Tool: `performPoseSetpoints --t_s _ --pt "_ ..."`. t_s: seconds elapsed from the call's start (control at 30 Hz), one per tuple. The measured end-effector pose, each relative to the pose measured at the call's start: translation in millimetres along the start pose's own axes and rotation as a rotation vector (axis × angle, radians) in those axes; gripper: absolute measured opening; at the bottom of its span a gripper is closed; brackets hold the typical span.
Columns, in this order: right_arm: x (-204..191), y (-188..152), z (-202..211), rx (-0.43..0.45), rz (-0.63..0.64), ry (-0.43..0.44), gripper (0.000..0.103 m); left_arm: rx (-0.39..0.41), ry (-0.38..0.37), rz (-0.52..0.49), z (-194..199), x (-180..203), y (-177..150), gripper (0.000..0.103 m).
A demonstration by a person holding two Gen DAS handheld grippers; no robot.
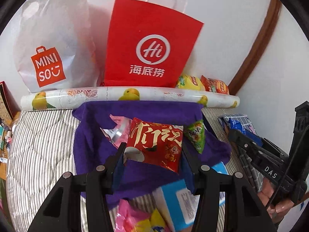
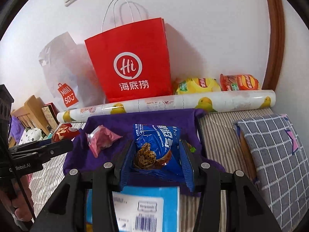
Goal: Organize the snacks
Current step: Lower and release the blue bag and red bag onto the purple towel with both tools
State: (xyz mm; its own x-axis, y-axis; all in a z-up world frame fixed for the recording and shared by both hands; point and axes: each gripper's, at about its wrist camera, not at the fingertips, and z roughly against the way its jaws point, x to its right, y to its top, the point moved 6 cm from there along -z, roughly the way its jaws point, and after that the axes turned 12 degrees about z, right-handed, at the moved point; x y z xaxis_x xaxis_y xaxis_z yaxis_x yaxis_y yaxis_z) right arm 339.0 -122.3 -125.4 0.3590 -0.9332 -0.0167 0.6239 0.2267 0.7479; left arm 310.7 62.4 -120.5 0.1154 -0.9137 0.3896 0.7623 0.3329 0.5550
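Note:
My left gripper (image 1: 152, 147) is shut on a red snack packet (image 1: 156, 145) with gold lettering, held above a purple cloth (image 1: 92, 147). On that cloth lie a pink packet (image 1: 117, 131) and a green triangular packet (image 1: 196, 135). My right gripper (image 2: 154, 148) is shut on a blue chocolate chip cookie packet (image 2: 156, 143) over the same purple cloth (image 2: 108, 121), with the pink packet (image 2: 102, 137) to its left. The left gripper (image 2: 63, 146) with the red packet (image 2: 64, 131) shows at the left of the right wrist view. The right gripper (image 1: 237, 137) shows at the right of the left wrist view.
A red paper bag (image 2: 131, 61) and a white Miniso plastic bag (image 1: 50, 38) lean on the wall behind a fruit-printed roll (image 2: 173, 101). Yellow (image 2: 197, 85) and orange (image 2: 239, 82) chip bags lie beside the red bag. A blue-white box (image 2: 143, 206) and a checked pillow (image 2: 274, 148) rest on the striped bed (image 1: 42, 145).

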Motion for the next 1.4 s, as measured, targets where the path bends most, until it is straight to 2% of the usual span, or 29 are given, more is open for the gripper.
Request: performPoseSetpoints --t_s 0.23,0.4,0.53,0.93,1.4 --pt "-1.9 10.0 -29.6 0.007 0.005 0.036 0.046 -0.004 0.004 0.018 -21.8 -15.3 4.5 0.05" --pt "-5.1 2.1 -46.8 0.002 0.005 0.064 0.046 -0.005 0.001 0.029 -35.5 -26.5 1.5 0.05" --pt "-4.8 -5.9 -53.2 -0.014 0.021 0.052 0.046 -0.01 -0.008 0.039 -45.4 -33.4 -0.6 0.05" --pt "9.7 -16.8 -58.8 -0.026 -0.01 0.023 0.046 -0.013 0.024 0.068 -51.9 -48.0 -5.1 0.05" --pt "1.4 -24.4 -71.6 -0.089 0.049 -0.014 0.046 -0.023 0.063 0.098 -62.5 -56.8 -7.9 0.05"
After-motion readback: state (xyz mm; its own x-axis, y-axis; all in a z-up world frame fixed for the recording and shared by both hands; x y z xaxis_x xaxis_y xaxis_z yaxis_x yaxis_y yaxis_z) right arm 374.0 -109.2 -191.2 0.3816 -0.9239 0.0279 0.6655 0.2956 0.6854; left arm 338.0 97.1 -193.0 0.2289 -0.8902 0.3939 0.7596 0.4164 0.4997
